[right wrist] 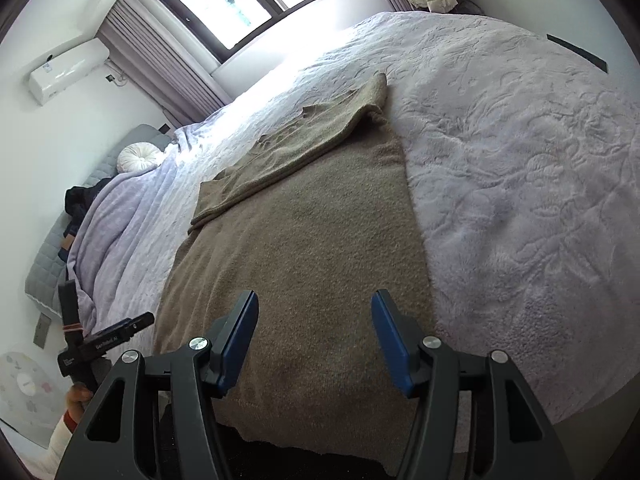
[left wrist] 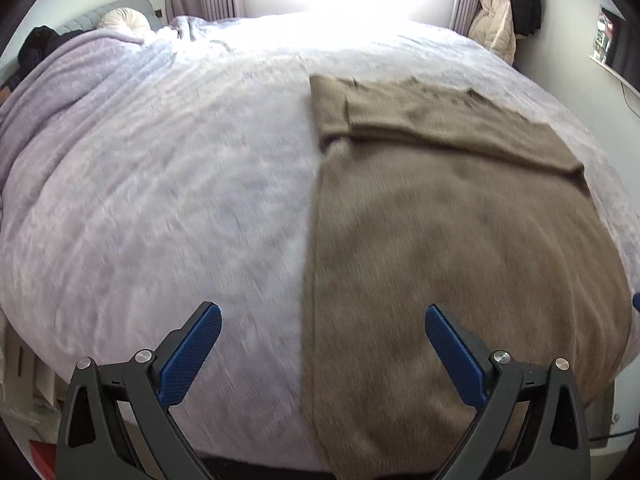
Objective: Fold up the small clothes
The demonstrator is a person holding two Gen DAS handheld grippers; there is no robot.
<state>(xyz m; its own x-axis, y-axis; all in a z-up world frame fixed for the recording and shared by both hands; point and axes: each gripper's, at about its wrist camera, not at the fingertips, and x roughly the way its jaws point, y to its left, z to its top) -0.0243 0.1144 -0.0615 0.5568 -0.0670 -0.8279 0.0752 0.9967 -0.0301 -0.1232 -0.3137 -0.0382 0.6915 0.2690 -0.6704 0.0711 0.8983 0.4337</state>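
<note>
A brown knit sweater (right wrist: 304, 264) lies flat on the bed (right wrist: 520, 200), which is covered with a pale lilac plush blanket (left wrist: 160, 200). The sweater's far part is folded: a sleeve lies across the body as a band running from about 9 o'clock to 2 o'clock in the right wrist view. Its near hem hangs at the bed's near edge, toward 6 o'clock.

The left claw (left wrist: 323, 316) hovers above the bed with its blue pads (left wrist: 192, 356) spread wide and nothing between them; the sweater's left edge runs up between them from 6 o'clock toward 12.

The right claw (right wrist: 315, 304) is also spread apart and empty, poised over the sweater's lower half without touching it.

In the right wrist view the left claw's body (right wrist: 104, 340) shows at 8 o'clock, with a hand (right wrist: 78, 398) gripping its handle. A round white cushion (right wrist: 138, 156) sits by the headboard at 10 o'clock.
</note>
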